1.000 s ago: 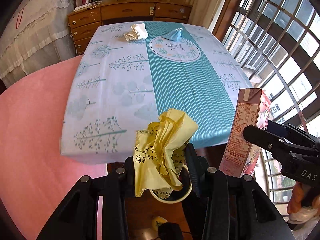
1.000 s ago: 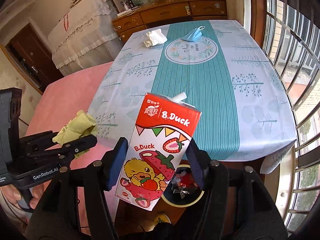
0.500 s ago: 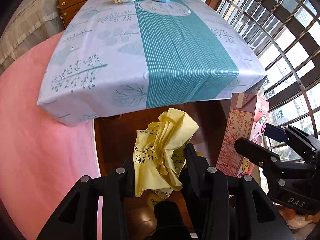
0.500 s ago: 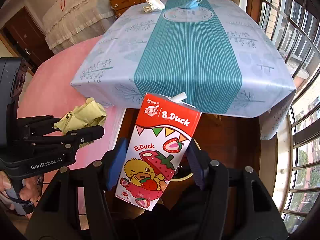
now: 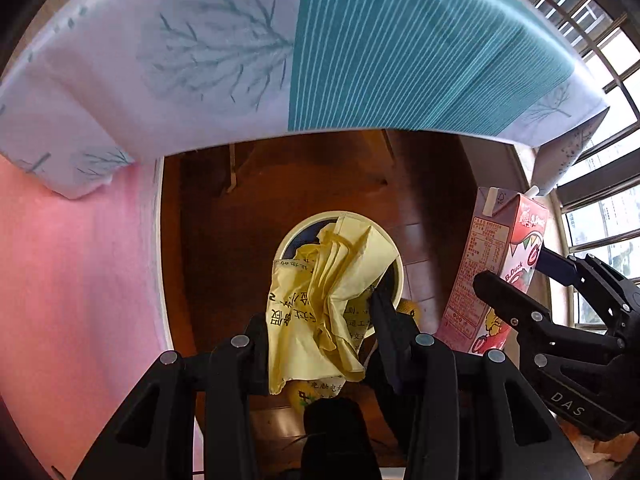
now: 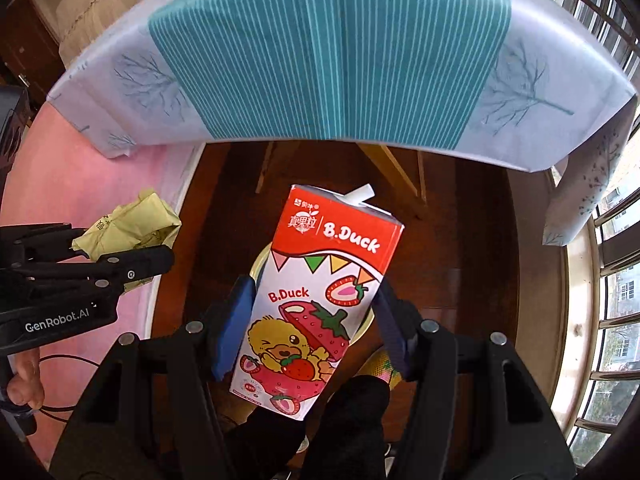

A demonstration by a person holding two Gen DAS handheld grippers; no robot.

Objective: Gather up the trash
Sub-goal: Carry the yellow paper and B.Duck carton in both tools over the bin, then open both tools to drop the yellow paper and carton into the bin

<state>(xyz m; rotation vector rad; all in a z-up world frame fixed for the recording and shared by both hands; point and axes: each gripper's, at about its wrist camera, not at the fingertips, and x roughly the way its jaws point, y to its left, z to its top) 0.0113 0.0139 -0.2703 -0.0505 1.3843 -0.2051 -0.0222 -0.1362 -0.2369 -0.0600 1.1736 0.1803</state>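
Trash fills both our grippers: the left gripper point(image 5: 320, 320) clamps a crumpled yellow wrapper point(image 5: 328, 300) over the bin point(image 5: 298, 232) on the floor by the table, and the right gripper point(image 6: 312, 316) pinches a carton point(image 6: 316, 300). We should center each over the rim before letting go, 1 at a time.

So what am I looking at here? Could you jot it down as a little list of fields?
left gripper: shut on crumpled yellow paper
right gripper: shut on strawberry drink carton, straw sticking out of the top
bin: round, pale rim, on the wooden floor, below the paper
tablecloth: teal stripes and tree prints, hanging over the table edge above
pink cover: off to the left
windows: barred, on the right
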